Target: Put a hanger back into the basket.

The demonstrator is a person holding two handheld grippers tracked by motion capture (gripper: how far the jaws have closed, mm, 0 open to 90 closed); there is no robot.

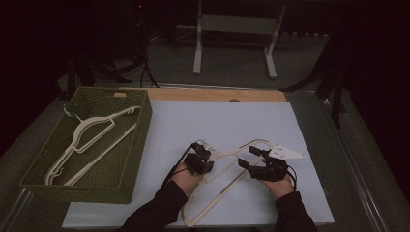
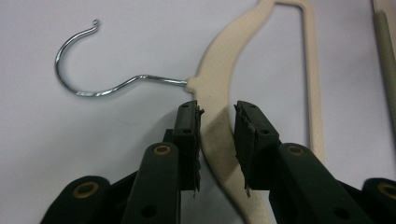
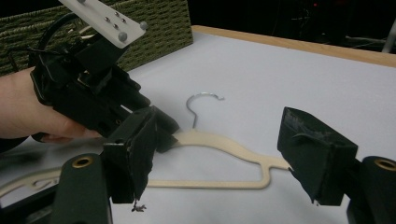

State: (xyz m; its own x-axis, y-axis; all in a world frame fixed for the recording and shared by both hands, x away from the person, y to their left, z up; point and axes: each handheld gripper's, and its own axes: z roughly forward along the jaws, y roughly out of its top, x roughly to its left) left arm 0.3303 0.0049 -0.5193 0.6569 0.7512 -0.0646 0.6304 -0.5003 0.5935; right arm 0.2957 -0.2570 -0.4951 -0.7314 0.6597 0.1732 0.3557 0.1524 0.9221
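On the white sheet, near edge: a cream hanger (image 1: 227, 176) lies flat between the person's two hands, well apart from the green basket (image 1: 126, 188) at the left, which already holds another cream hanger (image 1: 92, 140)
Step in hand: judged to be the taking hold of the loose hanger, so that it can join the one in the basket
Left gripper (image 2: 217, 140): jaws straddle the hanger's shoulder just below the neck; one pad is against the plastic, the other stands a little off, so it is not yet a firm clamp
Right gripper (image 3: 224, 158): jaws stand wide apart over the far shoulder and corner of the hanger, holding nothing
Hook (image 2: 88, 70): bare metal, curling away from the left gripper's tips towards the far side of the table
Long axis: runs slantwise on the sheet, from the near-left corner by the left sleeve up to the far-right by the right gripper
Next move calls for: the left jaws to close fully on the shoulder, then a level lift and a carry leftward over the basket's rim, the long bar kept from catching on it
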